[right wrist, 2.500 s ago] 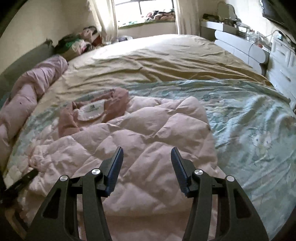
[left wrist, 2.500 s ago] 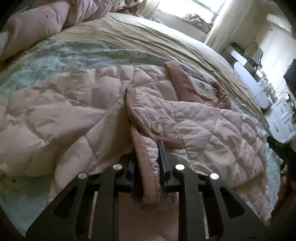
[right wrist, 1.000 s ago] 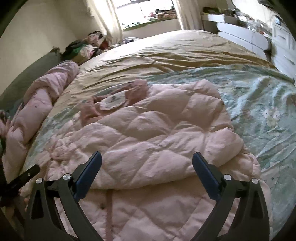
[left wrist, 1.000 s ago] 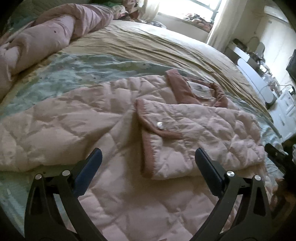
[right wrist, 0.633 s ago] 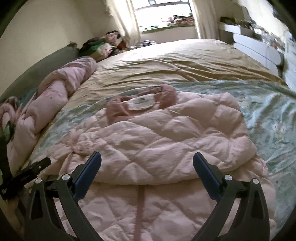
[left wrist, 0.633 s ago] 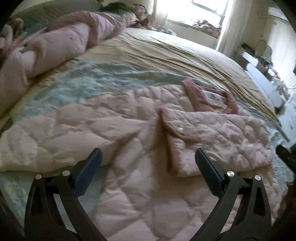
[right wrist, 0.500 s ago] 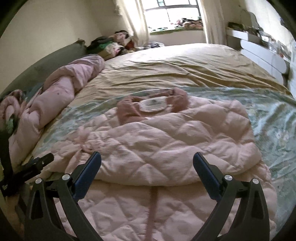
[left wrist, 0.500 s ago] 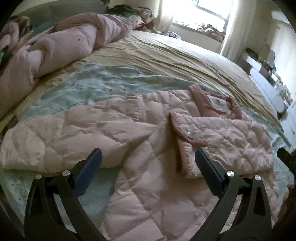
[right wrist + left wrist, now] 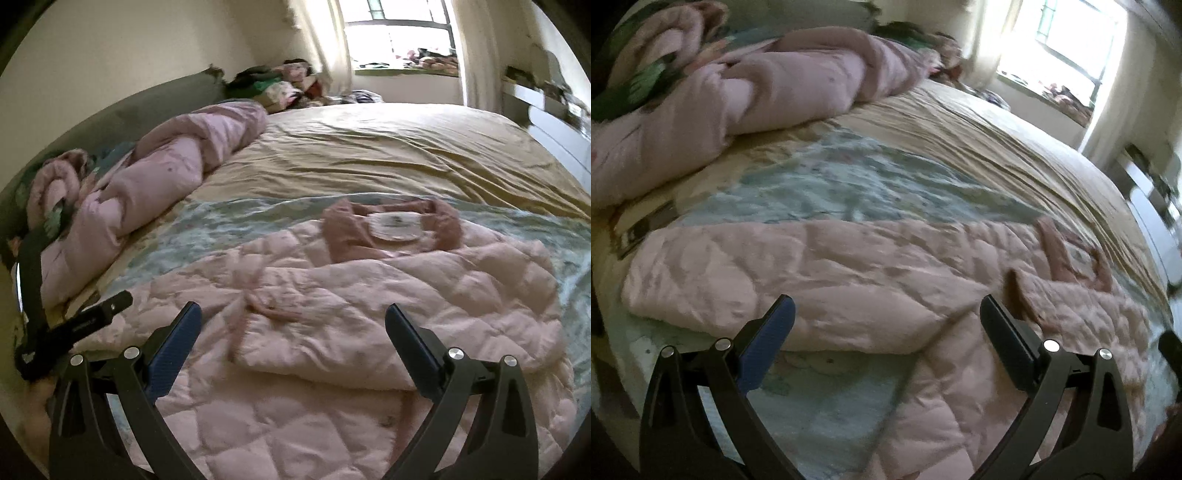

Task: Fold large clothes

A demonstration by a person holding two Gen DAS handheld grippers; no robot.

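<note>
With one sleeve folded across the jacket [image 9: 369, 314], both tongs [image 9: 882, 332] [image 9: 293, 336] gape empty; next, grip the outstretched sleeve [image 9: 775, 280].

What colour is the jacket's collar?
Dusty rose collar, darker than the pale pink quilting; clearest in right wrist view.

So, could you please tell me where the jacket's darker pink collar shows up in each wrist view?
Left wrist view: the collar sits at the right, above the right finger.
Right wrist view: the collar sits right of centre, ringing a white label.
Shared landmark: the rolled pink duvet, upper left in both.
</note>
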